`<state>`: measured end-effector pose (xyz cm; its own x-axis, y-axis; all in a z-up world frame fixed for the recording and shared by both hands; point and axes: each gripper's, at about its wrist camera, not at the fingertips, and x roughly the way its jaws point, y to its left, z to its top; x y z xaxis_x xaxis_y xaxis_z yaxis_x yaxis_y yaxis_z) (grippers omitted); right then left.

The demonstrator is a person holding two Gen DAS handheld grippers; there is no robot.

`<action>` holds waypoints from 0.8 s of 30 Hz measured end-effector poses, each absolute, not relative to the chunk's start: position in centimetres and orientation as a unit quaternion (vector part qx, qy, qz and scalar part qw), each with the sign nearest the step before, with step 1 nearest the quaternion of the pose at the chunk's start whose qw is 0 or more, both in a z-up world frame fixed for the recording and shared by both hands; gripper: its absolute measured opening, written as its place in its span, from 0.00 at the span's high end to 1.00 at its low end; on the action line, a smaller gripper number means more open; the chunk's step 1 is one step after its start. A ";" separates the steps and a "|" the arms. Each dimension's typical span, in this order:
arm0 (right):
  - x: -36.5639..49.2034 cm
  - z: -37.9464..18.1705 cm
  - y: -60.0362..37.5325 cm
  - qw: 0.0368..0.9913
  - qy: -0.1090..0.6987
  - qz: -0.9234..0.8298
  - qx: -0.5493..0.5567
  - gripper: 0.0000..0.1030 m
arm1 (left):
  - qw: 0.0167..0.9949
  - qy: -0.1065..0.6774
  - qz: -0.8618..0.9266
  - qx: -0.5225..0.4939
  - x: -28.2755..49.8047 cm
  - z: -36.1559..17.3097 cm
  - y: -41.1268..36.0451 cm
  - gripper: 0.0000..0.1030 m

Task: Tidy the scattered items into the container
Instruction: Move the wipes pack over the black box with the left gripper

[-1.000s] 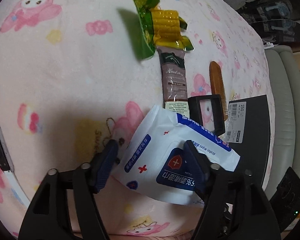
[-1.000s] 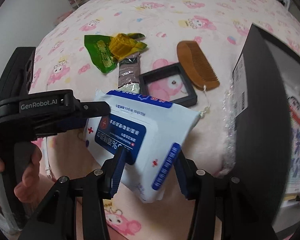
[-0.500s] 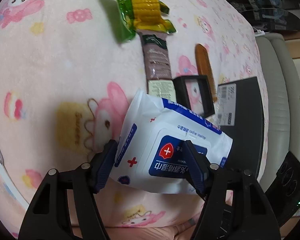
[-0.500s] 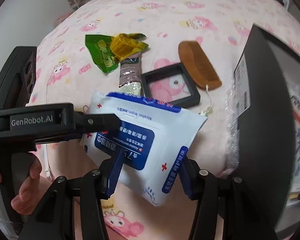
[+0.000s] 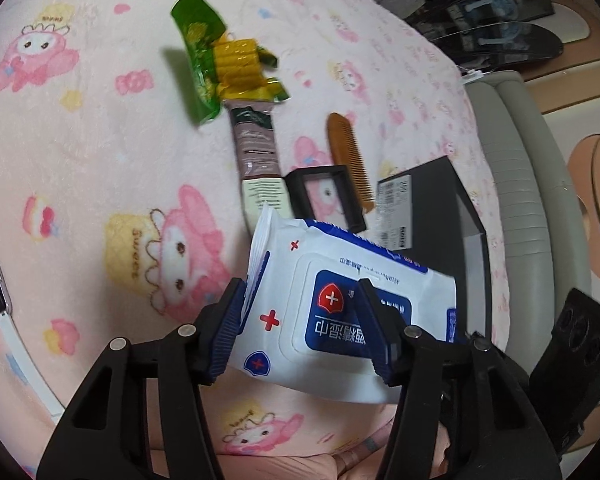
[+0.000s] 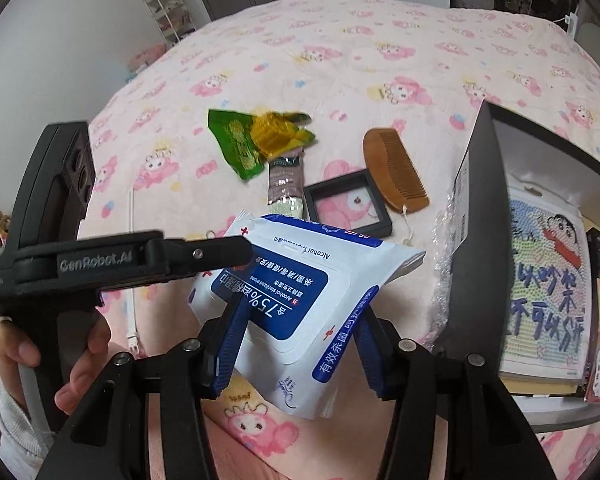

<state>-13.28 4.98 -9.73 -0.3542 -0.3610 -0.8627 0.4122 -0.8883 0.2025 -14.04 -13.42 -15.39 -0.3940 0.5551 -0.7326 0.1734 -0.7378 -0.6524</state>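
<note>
Gripping one wipes pack (image 6: 300, 300), both grippers' jaws clamped; black box (image 6: 480, 216) with books inside.

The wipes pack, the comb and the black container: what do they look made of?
Wipes pack: soft glossy plastic film, since it creases and sags between both hand-held grippers. Comb: probably wood, matte orange-brown with cut teeth. Black container: looks like rigid matte board or plastic, with straight thin walls and a stuck-on barcode label; which of the two is unclear.

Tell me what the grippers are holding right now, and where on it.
Both hold the wipes pack: left gripper and right gripper each clamp opposite sides.
</note>
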 end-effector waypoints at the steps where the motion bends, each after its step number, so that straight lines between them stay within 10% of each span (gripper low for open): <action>1: -13.3 -9.4 5.1 0.238 0.023 -0.824 0.514 0.53 | 0.125 -0.334 0.764 -0.537 -14.0 -15.2 -13.0 0.46; 24: -13.9 -2.6 15.8 0.251 -0.019 -0.861 0.443 0.53 | 0.148 -0.238 0.815 -0.506 -14.0 -4.3 -1.5 0.46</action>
<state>-13.86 15.75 -2.65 -0.4822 -0.4488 -0.7523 0.4147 -0.8734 0.2553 -14.01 -1.52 -4.28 -0.4432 0.4827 -0.7554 0.0001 -0.8426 -0.5385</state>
